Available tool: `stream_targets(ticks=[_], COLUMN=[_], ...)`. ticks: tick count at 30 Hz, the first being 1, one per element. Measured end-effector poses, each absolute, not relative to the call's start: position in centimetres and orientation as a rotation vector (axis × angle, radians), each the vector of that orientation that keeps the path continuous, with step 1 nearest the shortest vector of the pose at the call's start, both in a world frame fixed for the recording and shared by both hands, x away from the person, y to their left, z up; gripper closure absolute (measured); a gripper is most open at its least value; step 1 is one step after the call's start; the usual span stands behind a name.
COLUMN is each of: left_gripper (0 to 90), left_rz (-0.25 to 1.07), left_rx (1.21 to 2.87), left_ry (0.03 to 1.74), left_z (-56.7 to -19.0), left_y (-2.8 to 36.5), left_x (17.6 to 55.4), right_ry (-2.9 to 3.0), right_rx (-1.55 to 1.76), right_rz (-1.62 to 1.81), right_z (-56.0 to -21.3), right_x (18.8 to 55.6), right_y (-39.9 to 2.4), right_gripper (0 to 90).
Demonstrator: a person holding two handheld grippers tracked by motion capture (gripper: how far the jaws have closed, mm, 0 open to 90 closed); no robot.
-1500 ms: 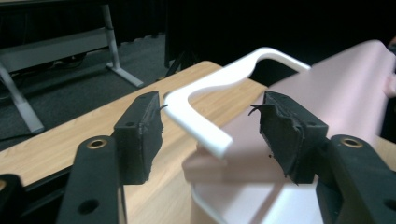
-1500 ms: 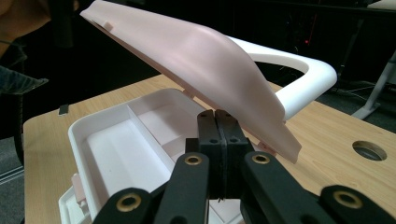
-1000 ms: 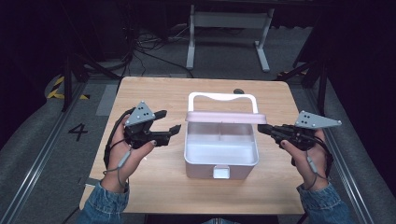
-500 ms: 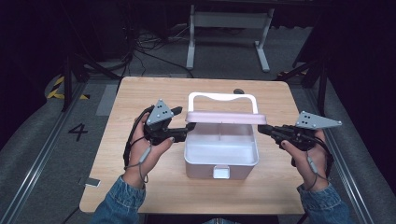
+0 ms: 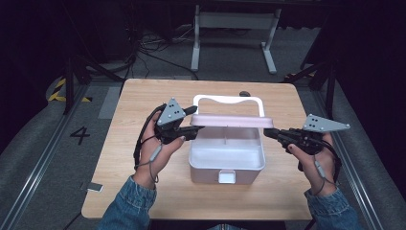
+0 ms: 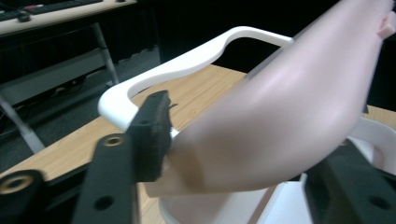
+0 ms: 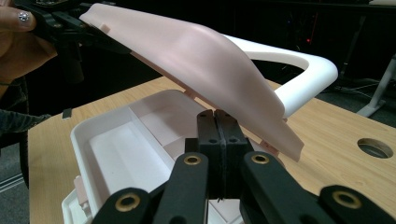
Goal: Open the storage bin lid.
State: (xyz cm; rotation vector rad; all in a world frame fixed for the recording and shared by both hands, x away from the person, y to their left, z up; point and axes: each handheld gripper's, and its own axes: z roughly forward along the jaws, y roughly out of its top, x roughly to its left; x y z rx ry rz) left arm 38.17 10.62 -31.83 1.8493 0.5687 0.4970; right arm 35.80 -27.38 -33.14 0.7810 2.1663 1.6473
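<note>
- Left gripper (image 5: 195,130) has travelled inward from the open table toward the white box (image 5: 227,165); its jaws have just been closing around the left end of the pink lid (image 5: 231,120), which sits between them.
- Whether the pads (image 6: 152,135) press yet I cannot tell; one appears to touch the lid's edge.
- Right gripper (image 5: 269,134) sits at the lid's right end, jaws pinched flat together, seemingly on the lid's rim.
- Lid is half raised over the box interior, just in front of the upright white handle (image 5: 228,99).
- Box stands mid-table (image 5: 143,96), latch toward the person.
- Advice: seat the left grip fully before moving; keep both ends level; avoid snagging the handle.
</note>
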Motion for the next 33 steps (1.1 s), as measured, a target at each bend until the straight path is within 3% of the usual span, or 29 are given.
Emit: stream_targets(ticks=[10,33], left_gripper=[54.8,59.1], left_rz=[0.533,0.424], left_rx=[1.846,1.847], left_ry=[0.557,0.627], left_z=[-31.8,-29.9], left_y=[10.4,10.6], left_x=[38.3,40.6], right_ry=[2.166,2.178], right_rx=[0.789,0.834], right_rz=[1.650,1.643], right_z=[-33.1,-32.7], right_x=[35.8,35.4], right_y=[-27.5,-29.6], right_gripper=[90.0,82.9])
